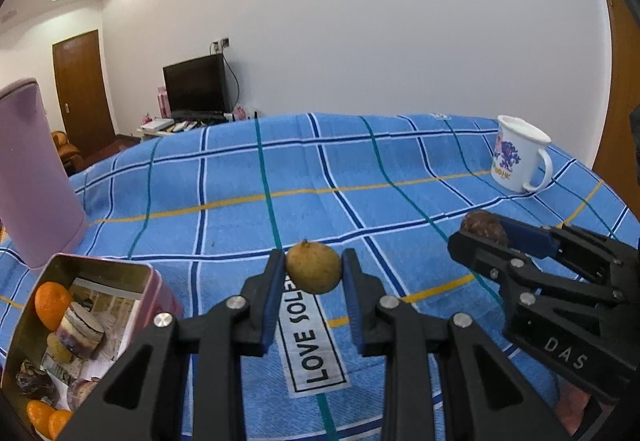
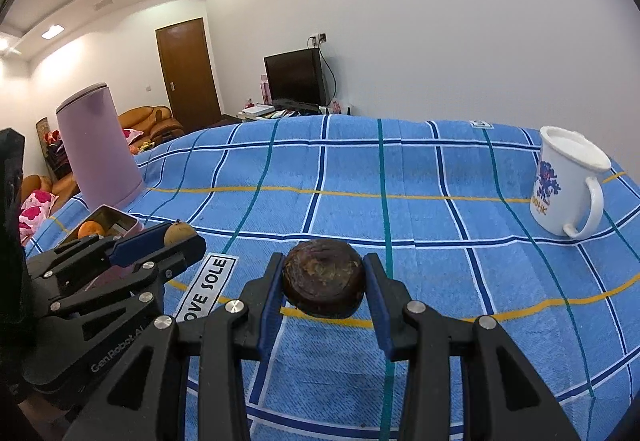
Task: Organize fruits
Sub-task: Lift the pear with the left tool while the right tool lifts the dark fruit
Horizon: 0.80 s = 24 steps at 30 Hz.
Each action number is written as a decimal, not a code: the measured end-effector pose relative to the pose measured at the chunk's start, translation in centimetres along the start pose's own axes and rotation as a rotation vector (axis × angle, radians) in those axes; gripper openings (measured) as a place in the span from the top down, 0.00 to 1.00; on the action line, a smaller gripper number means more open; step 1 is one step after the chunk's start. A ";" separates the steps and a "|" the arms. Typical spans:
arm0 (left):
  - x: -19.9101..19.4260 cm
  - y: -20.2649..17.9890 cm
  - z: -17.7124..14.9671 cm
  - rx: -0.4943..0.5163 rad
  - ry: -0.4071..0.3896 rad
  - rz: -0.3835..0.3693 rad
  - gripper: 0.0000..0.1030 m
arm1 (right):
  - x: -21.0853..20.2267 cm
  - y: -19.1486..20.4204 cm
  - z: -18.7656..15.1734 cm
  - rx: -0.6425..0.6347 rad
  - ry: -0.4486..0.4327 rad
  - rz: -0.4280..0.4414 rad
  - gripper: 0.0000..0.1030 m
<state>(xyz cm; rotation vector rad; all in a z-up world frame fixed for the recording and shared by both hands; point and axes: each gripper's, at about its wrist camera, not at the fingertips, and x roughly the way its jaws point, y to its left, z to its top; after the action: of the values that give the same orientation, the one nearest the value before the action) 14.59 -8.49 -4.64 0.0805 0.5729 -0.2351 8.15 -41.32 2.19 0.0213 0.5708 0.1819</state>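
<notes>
My left gripper is shut on a small round tan fruit and holds it above the blue checked cloth. It also shows in the right wrist view with the tan fruit. My right gripper is shut on a dark brown round fruit; it shows at the right of the left wrist view holding that fruit. A pink tin box at lower left holds oranges and other fruits.
A tall pink canister stands behind the tin. A white printed mug stands at the far right. A "LOVE SOLE" label lies on the cloth below the left gripper.
</notes>
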 end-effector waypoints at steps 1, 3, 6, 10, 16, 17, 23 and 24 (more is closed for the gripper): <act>-0.1 0.0 0.0 -0.001 -0.004 0.002 0.71 | -0.1 0.0 0.0 -0.001 -0.004 -0.002 0.60; -0.3 0.1 0.0 -0.004 -0.013 0.003 0.71 | -0.3 0.1 0.0 -0.001 -0.012 -0.001 0.60; -0.7 0.1 -0.1 -0.008 -0.031 0.009 0.71 | -0.5 0.2 -0.1 -0.006 -0.027 -0.001 0.60; -1.4 0.3 -0.1 -0.014 -0.063 0.015 0.71 | -1.1 0.4 -0.1 -0.017 -0.052 -0.006 0.60; -2.2 0.1 -0.3 -0.008 -0.099 0.029 0.71 | -1.7 0.5 -0.1 -0.025 -0.085 -0.011 0.60; -2.4 0.1 -0.4 -0.008 -0.108 0.034 0.71 | -1.9 0.6 -0.2 -0.028 -0.094 -0.012 0.60; -3.2 0.1 -0.6 -0.003 -0.141 0.049 0.71 | -3.0 1.3 -0.4 -0.058 -0.146 -0.014 0.60; -3.4 0.2 -0.7 -0.003 -0.143 0.052 0.71 | -3.1 1.5 -0.5 -0.059 -0.151 -0.009 0.60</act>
<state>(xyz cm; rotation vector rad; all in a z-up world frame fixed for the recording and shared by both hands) 11.52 -7.58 -3.36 0.0748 0.4279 -0.1876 5.08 -40.44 3.55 -0.0244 0.4144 0.1860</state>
